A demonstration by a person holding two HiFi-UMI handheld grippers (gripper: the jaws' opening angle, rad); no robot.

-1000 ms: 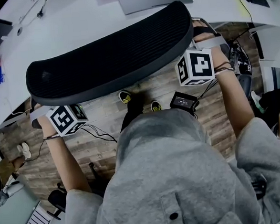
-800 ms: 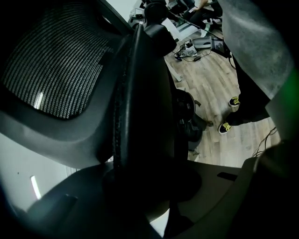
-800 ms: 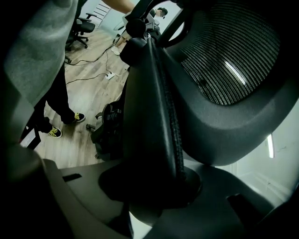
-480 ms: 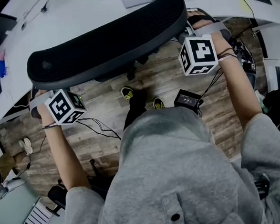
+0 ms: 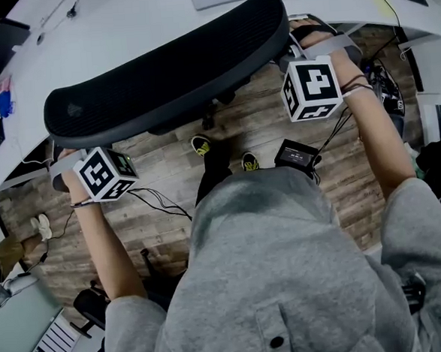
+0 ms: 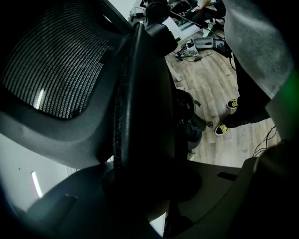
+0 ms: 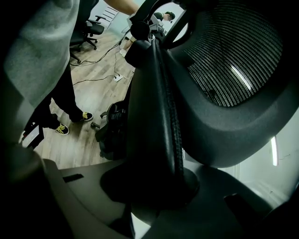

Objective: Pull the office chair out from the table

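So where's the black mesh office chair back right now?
Head view, upper middle: the black mesh chair back lies along the edge of the white table, between the left gripper and right gripper, whose jaws have just closed on its two ends.

The person wears a grey hoodie (image 5: 288, 279) with one dark snap (image 5: 276, 341) and sleeves pushed above the elbows, black trousers (image 5: 214, 176) and black shoes with yellow laces (image 5: 197, 147). Dark bands (image 5: 352, 88) circle the right wrist. The left cube (image 5: 105, 173) and right cube (image 5: 312, 88) are white with black square markers.
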